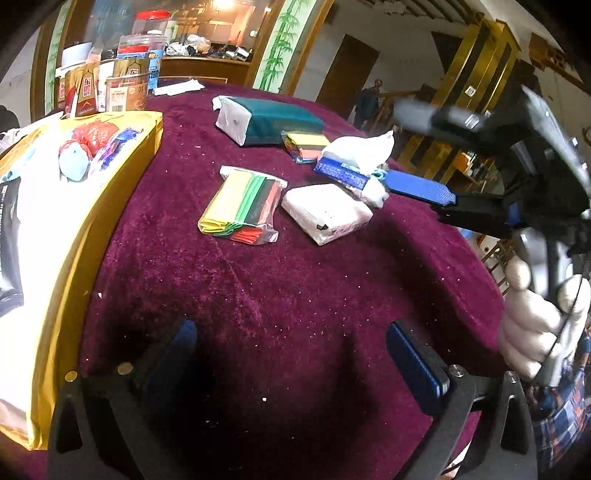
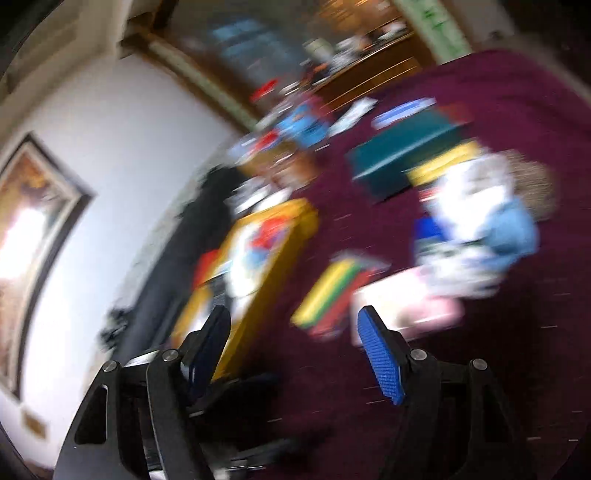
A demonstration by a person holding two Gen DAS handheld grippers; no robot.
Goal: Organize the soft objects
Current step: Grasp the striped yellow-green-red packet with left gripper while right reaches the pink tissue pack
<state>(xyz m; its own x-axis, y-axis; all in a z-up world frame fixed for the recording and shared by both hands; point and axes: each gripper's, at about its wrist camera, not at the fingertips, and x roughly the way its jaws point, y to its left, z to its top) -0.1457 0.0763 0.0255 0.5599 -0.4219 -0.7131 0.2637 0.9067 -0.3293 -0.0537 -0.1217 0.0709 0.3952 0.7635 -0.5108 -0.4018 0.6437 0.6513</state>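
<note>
The soft packs are spread on the dark red worktop, beside the yellow bag. The left gripper is spread wide and empty. The right gripper is half open by a white tissue bundle; a hold cannot be told. Likely a pack must be picked and bagged next. Boxes are stood behind.

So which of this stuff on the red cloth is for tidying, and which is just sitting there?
For tidying:
- green pack
- colourful pack
- second colourful pack
- white pack
- white bundle
- yellow bag they may go in

Just sitting there:
- red-lidded jar
- brown cartons
</note>
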